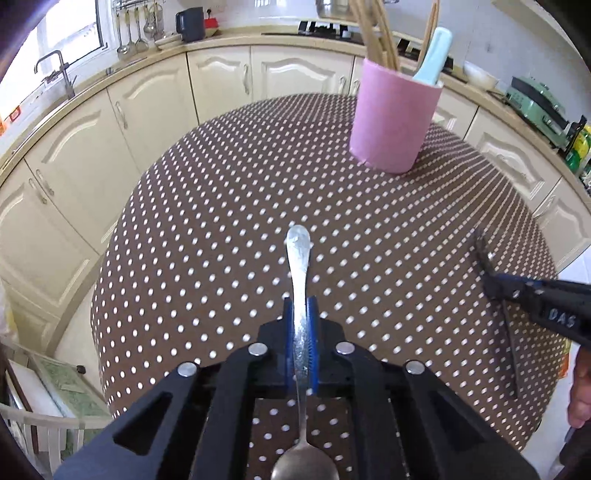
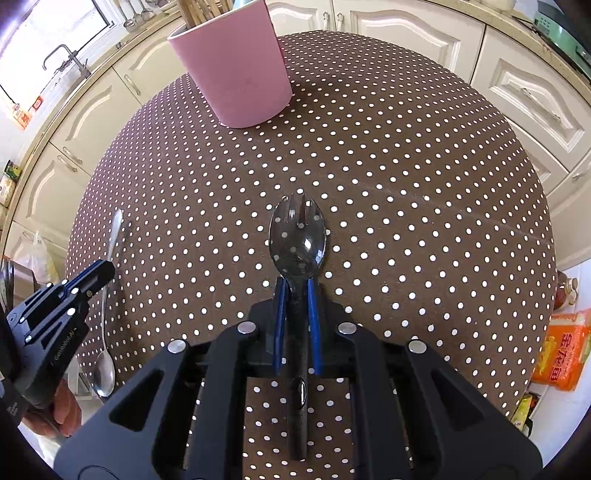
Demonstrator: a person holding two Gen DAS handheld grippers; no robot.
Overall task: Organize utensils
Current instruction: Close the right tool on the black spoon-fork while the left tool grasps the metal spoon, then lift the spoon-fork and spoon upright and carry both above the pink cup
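The left gripper (image 1: 303,314) has its jaws clamped on the handle of a silver spoon (image 1: 300,266). The handle end points far, toward the kitchen cabinets, and the bowl lies back under the gripper body at the near edge of the left wrist view. In the right wrist view the same spoon (image 2: 107,317) shows at the left, handle far and bowl near, held in the left gripper (image 2: 99,267) over the left edge of the bench.

The right gripper (image 2: 295,291) has its jaws clamped on the neck of a dark spork (image 2: 297,236). Its tined head points far, and its glossy bowl mirrors the white dots of the cloth. The black handle runs back under the gripper body. From the left wrist view the right gripper (image 1: 491,269) enters from the right, and the spork appears only as a thin dark edge (too slim to read any detail).

Both utensils hang above the bench (image 2: 406,166), a round top covered in brown cloth with white polka dots. At its far side stands a pink holder (image 1: 395,118), upright on the cloth. Wooden utensils (image 1: 373,33) and a pale blue handle (image 1: 434,55) stick out of its top. In the right wrist view the pink holder (image 2: 232,66) sits far and slightly left of the spork, well apart from it.

Cream cabinets (image 1: 155,110) curve round behind the bench, under a counter with a tap (image 1: 55,70) at the far left.
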